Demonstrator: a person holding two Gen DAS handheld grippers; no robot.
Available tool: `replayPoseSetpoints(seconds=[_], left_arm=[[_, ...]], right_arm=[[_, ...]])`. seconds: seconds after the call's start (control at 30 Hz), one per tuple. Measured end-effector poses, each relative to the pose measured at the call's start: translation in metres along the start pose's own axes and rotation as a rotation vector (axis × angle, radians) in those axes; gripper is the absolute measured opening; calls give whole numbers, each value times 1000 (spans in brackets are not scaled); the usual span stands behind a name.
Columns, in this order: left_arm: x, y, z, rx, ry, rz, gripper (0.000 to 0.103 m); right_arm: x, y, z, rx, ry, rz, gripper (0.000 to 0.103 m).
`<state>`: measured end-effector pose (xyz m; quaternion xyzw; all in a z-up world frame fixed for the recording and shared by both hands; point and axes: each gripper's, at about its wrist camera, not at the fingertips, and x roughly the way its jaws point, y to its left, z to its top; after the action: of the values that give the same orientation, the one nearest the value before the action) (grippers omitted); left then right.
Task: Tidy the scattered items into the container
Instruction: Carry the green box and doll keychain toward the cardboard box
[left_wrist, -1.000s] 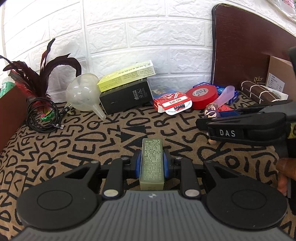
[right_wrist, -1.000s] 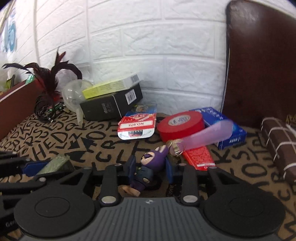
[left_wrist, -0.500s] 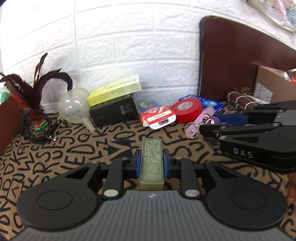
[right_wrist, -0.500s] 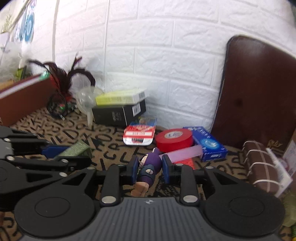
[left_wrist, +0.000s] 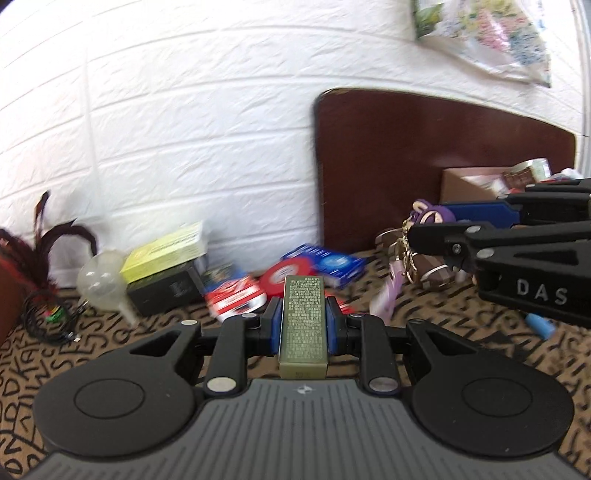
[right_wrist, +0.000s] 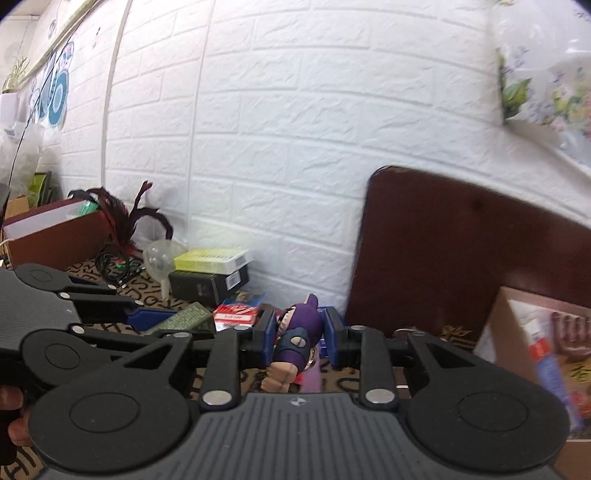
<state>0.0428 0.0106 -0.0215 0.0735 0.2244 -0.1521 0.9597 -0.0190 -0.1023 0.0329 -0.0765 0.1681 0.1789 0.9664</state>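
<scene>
While clamped between left gripper (left_wrist: 303, 325) fingers, olive box (left_wrist: 303, 325) held lengthwise; purple figurine (right_wrist: 299, 332) pinched between right gripper (right_wrist: 300, 334) fingers.

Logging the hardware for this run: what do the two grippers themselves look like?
Both match. Left gripper: black linkage arms with silver pivot pins, two round black discs on either side, a grey ribbed body with a small emblem, and blue pads on the fingers. Right gripper: the same build; its side, seen from the left camera, carries white "DAS" lettering. No cables or sleeves show.
</scene>
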Motion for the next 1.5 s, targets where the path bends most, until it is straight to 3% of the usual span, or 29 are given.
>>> replayPoseSetpoints(seconds=[0.37,0.83,1.07,1.5], left_arm=[[10,-80,46,104,-73,-119,24],[55,-195,118,200,-158,-285,24],[74,-227,129,244,-172,-292,24],[131,-252,113,270,-75,-263,24]], right_arm=[[-58,-73,6,14,-54,-127,25],[-104,-185,20,15,-91,-317,25],[-106,-231,19,24,-94,-378,25],[-59,-297,-17,102,-14,-407,25]])
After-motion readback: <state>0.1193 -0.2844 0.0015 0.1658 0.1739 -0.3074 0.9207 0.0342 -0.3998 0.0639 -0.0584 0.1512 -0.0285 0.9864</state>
